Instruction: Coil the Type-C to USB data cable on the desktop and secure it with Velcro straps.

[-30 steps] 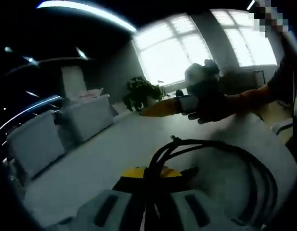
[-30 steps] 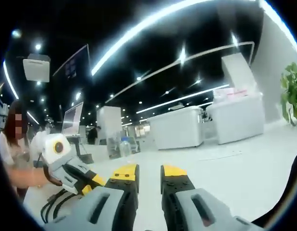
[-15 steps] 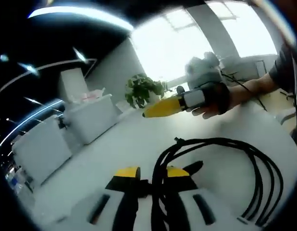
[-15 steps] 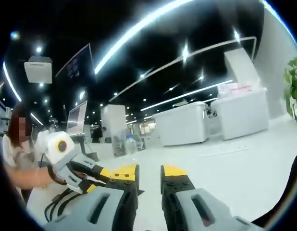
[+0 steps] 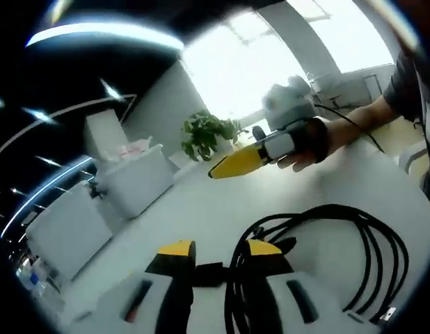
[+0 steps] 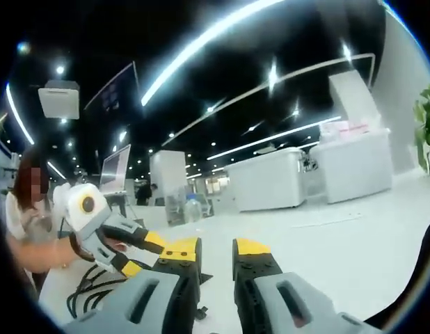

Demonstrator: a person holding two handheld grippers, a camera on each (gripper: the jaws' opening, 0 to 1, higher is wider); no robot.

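The black data cable lies coiled in several loops on the white desktop. Its gathered strands run between the jaws of my left gripper, close to the right jaw, and the jaws stand apart. In the right gripper view the left gripper shows at the left with its yellow tips spread over the cable. My right gripper is open with a narrow gap and nothing in it. In the left gripper view its yellow tip hovers beyond the coil, held by a hand.
White counters and a potted plant stand past the desktop's far side. A person sits at the left of the right gripper view. More white counters and a monitor are further back.
My left gripper's jaws have spread apart around the cable strands. In the right gripper view the left gripper has lifted a little and moved right. The right gripper's jaws are unchanged.
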